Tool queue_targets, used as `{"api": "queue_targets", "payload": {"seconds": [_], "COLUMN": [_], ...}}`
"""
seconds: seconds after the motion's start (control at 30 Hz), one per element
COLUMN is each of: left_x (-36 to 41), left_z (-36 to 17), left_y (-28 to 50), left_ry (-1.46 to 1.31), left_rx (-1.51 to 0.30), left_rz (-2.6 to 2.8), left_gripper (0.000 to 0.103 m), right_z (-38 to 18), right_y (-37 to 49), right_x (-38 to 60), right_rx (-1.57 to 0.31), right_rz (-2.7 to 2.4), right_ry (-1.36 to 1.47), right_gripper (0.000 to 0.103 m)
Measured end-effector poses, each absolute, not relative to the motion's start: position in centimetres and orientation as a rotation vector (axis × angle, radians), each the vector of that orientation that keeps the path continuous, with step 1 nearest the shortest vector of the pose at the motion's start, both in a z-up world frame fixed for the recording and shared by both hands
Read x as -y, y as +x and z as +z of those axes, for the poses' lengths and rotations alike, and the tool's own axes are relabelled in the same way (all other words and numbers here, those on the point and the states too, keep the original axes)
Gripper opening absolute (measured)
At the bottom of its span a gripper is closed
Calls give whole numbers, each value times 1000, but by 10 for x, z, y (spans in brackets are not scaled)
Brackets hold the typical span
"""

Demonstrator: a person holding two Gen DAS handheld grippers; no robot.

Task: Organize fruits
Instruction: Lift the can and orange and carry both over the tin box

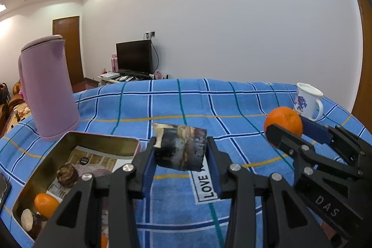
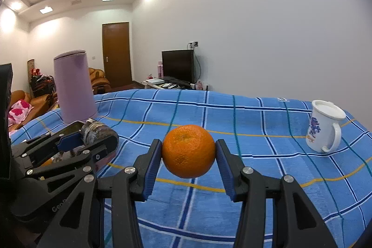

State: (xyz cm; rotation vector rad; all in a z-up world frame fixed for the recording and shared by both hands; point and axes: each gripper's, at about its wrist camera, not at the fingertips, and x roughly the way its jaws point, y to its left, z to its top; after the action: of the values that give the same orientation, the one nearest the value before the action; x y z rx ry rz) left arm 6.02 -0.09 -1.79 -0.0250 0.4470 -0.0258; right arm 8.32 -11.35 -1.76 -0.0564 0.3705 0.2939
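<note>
Here, at the left of the left wrist view, a pink jug (image 1: 47, 87) stands behind an open tin (image 1: 97, 141) holding a small orange (image 1: 46, 205) and two dark fruits. At centre, the left gripper (image 1: 181, 148) clamps a dark chunk (image 1: 180, 147) above the blue checked cloth (image 1: 209, 104). To the right, the right gripper (image 2: 188, 151) squeezes an orange (image 2: 188, 151), with a white mug (image 2: 324, 126) at far right.

Woven cloth, matt plastic, dull metal and pitted peel

The checked tablecloth (image 2: 255, 131) looks like soft woven cotton. The left gripper (image 1: 180, 151) and right gripper (image 2: 188, 152) are matt black plastic with shiny metal pins. The orange (image 2: 188, 151) has a pitted, slightly glossy peel. The tin (image 1: 97, 143) is dull brassy metal, the jug (image 1: 50, 87) smooth matt, the mug (image 2: 324, 126) glossy white.
</note>
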Motion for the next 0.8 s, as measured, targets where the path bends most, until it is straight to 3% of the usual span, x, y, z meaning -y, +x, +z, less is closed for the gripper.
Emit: {"api": "queue_targets", "payload": {"seconds": [0.8], "left_x": [-40], "left_z": [-19], "left_y": [33], "left_ry": [-52], "left_rx": [-445], "left_rz": [42], "left_gripper": [41], "right_z": [-20], "right_y": [63], "right_x": [74], "right_rx": [-384], "right_rz": [408], "right_ry": [-79], "right_gripper": [49]}}
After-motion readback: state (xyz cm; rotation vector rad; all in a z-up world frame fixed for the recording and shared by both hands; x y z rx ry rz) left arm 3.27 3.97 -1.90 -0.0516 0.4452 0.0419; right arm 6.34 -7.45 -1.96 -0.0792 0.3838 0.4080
